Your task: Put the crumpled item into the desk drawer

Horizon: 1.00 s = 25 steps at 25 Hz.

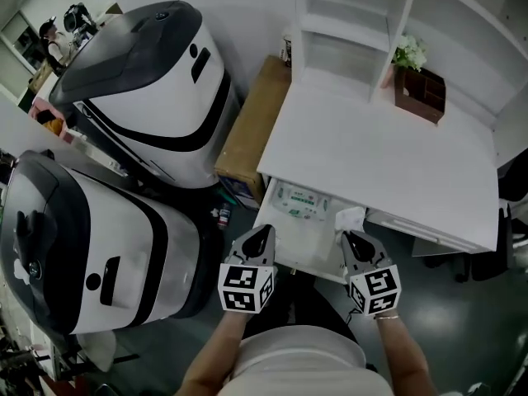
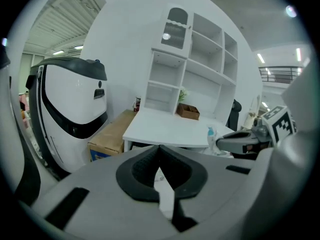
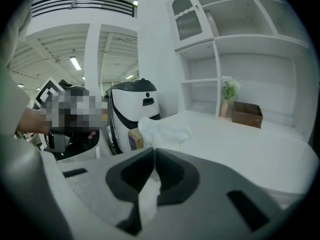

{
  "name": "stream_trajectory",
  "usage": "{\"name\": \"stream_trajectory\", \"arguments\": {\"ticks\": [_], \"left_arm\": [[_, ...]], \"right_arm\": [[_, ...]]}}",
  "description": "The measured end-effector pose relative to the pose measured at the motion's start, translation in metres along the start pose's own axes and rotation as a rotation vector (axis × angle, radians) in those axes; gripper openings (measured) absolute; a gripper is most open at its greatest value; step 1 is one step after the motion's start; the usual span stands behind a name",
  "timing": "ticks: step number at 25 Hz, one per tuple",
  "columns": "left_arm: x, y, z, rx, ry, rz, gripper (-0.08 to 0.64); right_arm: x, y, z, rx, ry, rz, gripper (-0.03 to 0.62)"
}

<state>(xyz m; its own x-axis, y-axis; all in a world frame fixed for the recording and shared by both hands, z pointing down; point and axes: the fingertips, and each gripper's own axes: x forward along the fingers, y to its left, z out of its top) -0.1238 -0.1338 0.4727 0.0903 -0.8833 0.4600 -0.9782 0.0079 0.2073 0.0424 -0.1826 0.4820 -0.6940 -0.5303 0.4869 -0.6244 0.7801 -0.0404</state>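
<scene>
- The grey two-jaw left gripper (image 1: 261, 233) with its black-and-white marker cube is held low in front of the body, pointing forward. Its jaws are closed, tip to tip, with nothing pinched.
- The matching grey right gripper (image 1: 350, 239) is level beside it, near but apart. Its jaws are closed on a crumpled white tissue (image 3: 162, 128) at their tips.
- Both forearms (image 1: 208, 368) reach forward, roughly parallel.

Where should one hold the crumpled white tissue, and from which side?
Pinch its near loose fold, coming from the person's side: the crumpled white tissue is soft and puffed, and the right tongs grip it so.
</scene>
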Motion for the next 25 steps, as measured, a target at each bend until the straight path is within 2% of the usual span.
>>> {"name": "stream_trajectory", "arguments": {"ticks": [11, 20, 25], "left_arm": [[0.001, 0.026, -0.005, -0.087, 0.016, 0.156, -0.008], [-0.013, 0.048, -0.016, -0.146, 0.023, 0.275, -0.008], [-0.018, 0.051, -0.024, -0.172, 0.038, 0.310, -0.008]], "right_arm": [[0.066, 0.018, -0.021, -0.143, 0.150, 0.242, 0.015], [0.102, 0.033, -0.058, -0.226, 0.282, 0.371, 0.015], [0.114, 0.046, -0.087, -0.283, 0.374, 0.432, 0.015]]}}
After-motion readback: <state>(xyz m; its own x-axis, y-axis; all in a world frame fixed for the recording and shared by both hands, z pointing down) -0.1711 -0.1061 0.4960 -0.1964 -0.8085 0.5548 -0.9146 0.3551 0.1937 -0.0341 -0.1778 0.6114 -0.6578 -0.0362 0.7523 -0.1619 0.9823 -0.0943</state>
